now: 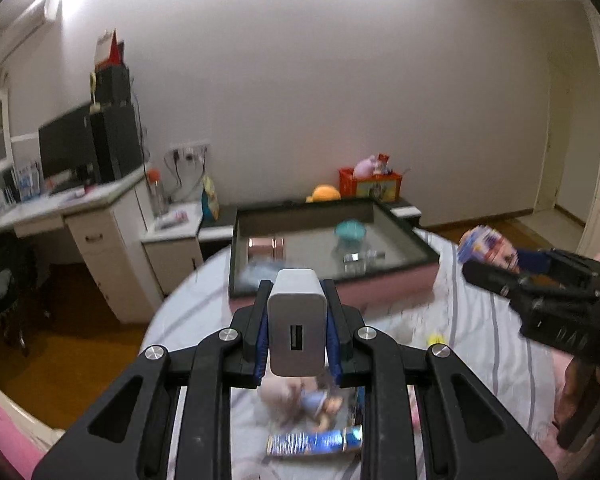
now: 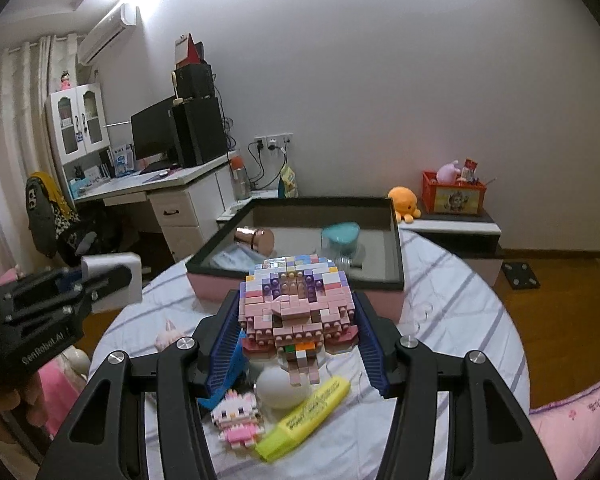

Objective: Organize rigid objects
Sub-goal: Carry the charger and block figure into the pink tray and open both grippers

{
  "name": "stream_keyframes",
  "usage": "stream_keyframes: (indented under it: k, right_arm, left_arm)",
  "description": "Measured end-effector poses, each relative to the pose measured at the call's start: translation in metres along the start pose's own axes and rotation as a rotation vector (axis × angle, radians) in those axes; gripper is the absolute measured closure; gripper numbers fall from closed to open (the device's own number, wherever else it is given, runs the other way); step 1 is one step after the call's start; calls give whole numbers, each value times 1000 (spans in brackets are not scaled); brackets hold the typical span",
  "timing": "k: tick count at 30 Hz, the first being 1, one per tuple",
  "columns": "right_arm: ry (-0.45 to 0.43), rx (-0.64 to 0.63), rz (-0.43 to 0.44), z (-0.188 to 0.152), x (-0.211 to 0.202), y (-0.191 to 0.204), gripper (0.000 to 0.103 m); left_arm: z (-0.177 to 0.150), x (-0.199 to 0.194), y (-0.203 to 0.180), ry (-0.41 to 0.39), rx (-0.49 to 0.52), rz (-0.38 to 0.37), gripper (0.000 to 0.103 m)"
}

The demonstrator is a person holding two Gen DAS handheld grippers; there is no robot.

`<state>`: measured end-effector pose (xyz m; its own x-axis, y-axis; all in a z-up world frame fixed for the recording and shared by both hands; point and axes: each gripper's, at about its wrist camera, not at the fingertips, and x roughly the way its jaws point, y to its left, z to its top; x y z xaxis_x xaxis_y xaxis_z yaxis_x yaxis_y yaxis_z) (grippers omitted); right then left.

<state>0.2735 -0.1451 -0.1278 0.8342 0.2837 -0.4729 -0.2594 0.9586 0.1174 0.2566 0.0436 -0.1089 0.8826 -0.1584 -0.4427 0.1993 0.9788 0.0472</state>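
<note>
Yellow highlighter point(image 2: 305, 416) waits near me unsorted while my left gripper point(image 1: 297, 332) clamps a charger point(image 1: 296, 322), my right gripper point(image 2: 298, 330) a brick figure point(image 2: 298, 308), box point(image 2: 396, 248) beyond part-filled.

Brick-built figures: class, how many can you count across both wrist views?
2. A large brick figure is clamped in the right gripper; a small brick kitten lies on the bedsheet below it. Others may be hidden.
</note>
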Motion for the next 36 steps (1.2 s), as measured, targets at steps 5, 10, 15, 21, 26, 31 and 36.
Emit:
stream_keyframes:
  k: [5, 10, 15, 21, 26, 31, 36]
  right_arm:
    - [-15, -15, -3, 16, 9, -2, 47]
    - [-3, -22, -12, 32, 30, -11, 47]
    - [32, -34, -41, 50, 68, -26, 47]
    - [133, -34, -57, 59, 134, -41, 47]
    - [238, -56, -24, 54, 183, -36, 47]
    - [294, -62, -30, 49, 205, -33, 47]
    - [314, -63, -30, 47, 209, -32, 47]
  left_arm:
    - [24, 13, -11, -29, 47, -7, 80]
    - [43, 45, -15, -11, 79, -19, 80]
    - [55, 93, -13, 44, 85, -40, 80]
    - [54, 158, -6, 143, 78, -41, 80]
    - [43, 198, 0, 217, 73, -48, 80]
    - [40, 218, 3, 249, 76, -47, 79]
    - [41, 218, 3, 245, 83, -53, 75]
